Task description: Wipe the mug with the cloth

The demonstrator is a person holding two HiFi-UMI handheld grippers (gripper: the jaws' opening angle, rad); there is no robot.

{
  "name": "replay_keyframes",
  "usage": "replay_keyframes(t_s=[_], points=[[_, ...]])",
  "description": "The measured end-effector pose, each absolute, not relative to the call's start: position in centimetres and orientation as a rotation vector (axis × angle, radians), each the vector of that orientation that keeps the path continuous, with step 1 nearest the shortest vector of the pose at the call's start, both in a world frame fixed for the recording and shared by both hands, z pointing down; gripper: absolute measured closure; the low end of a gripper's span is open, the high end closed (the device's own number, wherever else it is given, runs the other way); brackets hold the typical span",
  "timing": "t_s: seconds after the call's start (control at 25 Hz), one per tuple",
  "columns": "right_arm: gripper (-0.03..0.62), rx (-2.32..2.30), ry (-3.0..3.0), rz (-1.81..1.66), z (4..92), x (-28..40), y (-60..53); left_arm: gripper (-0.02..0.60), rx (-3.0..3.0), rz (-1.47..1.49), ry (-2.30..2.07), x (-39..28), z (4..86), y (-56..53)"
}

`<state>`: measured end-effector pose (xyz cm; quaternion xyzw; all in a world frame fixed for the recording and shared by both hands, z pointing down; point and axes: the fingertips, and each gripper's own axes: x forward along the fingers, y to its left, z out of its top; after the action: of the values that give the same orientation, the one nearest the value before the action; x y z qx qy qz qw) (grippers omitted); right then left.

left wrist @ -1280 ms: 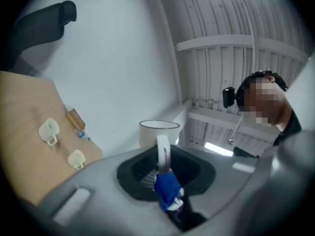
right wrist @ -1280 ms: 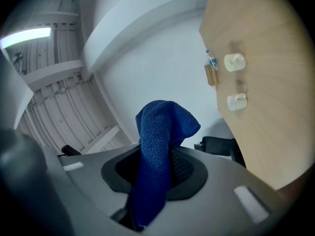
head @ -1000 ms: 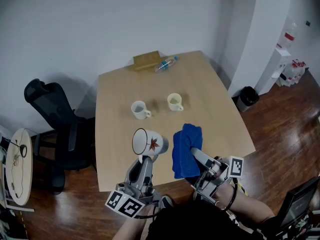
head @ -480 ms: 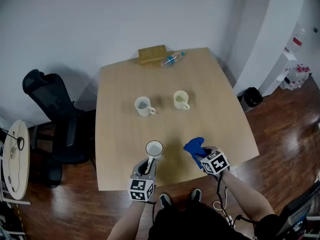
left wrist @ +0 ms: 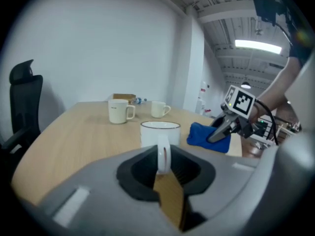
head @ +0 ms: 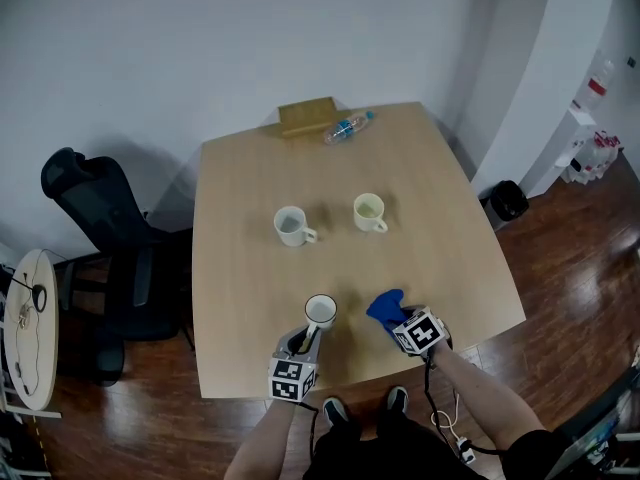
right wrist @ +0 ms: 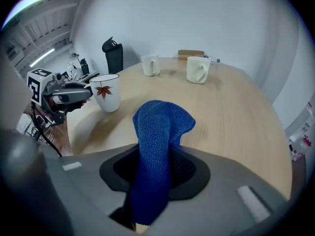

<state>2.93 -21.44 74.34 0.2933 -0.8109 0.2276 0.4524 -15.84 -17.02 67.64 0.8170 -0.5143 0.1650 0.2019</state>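
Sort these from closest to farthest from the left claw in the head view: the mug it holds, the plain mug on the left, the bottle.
1. Held mug, handle pinched in the left claw, near edge.
2. Plain mug, mid-table, left.
3. Bottle, far edge.

The left gripper (head: 308, 336) and the right gripper (head: 398, 320) each have a smooth grey moulded shell with a black ribbed hollow round the jaws. Each carries a white cube (head: 292, 379) printed with black square markers. A thin black cable (head: 432, 393) trails from the right one. The person wears a dark top (head: 380, 453) and dark shoes (head: 333, 406).
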Motion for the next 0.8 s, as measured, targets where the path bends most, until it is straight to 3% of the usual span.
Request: replay_keyframes(t_s=[0.2, 0.36, 0.56, 0.68, 0.8], points=[[0.403, 0.708, -1.985, 0.567, 74.5, 3.2, -21.6, 0.517, 2.276, 0.568, -1.370, -16.4, 68.8, -15.9], [0.338, 0.726, -1.994, 0.550, 73.4, 3.6, -21.3, 0.476, 2.165, 0.565, -1.377, -18.0, 70.2, -14.8], [0.338, 0.876, -2.084, 0.555, 67.8, 5.4, -20.3, 0.462, 2.131, 0.488, -1.391, -19.9, 69.6, -12.9], [0.408, 1.033, -2.210, 0.680, 63.0, 7.3, -18.3, 0.462, 2.102, 0.392, -1.434, -21.6, 68.1, -10.3], [0.566, 1.160, -2.351, 0.863, 58.7, 8.5, -15.4, 0.463, 2.077, 0.276, -1.488, -23.0, 65.6, -7.2]])
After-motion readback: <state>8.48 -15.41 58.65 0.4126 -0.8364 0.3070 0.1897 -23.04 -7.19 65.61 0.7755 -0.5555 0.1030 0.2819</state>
